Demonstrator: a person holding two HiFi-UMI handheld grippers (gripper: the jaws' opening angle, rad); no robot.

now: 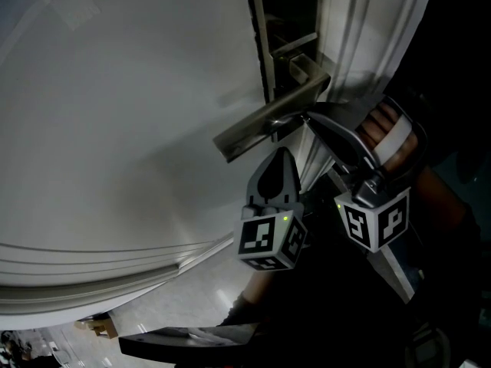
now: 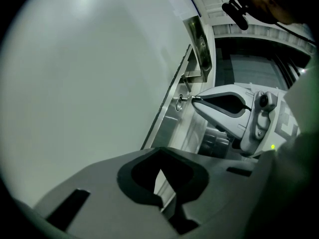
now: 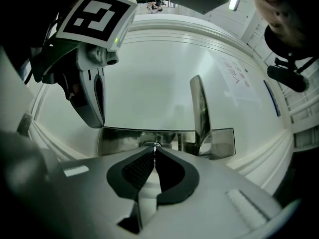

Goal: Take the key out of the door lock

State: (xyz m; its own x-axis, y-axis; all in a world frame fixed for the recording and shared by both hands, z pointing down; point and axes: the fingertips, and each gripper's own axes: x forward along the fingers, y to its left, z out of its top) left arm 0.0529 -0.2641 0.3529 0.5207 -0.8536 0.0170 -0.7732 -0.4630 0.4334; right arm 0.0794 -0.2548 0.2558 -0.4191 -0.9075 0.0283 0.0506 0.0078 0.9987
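Note:
The key [image 2: 185, 99] is a short metal stub sticking out of the lock in the steel plate [image 2: 172, 114] on the white door [image 1: 115, 129], just under the lever handle [image 1: 265, 125]. My right gripper [image 1: 305, 117] is shut on the key, which shows as a thin sliver [image 3: 155, 145] between its tips. The left gripper [image 1: 281, 153] points up just beneath the handle, shut with nothing in it. It hangs beside the plate [image 3: 119, 138] in the right gripper view, and the handle [image 3: 199, 111] stands upright there.
The door's edge and white frame [image 1: 360, 21] run along the right. A person's hand [image 1: 383, 129] holds the right gripper. Pale floor [image 1: 192, 297] shows below the door, with a small brown box [image 1: 100, 326] on it.

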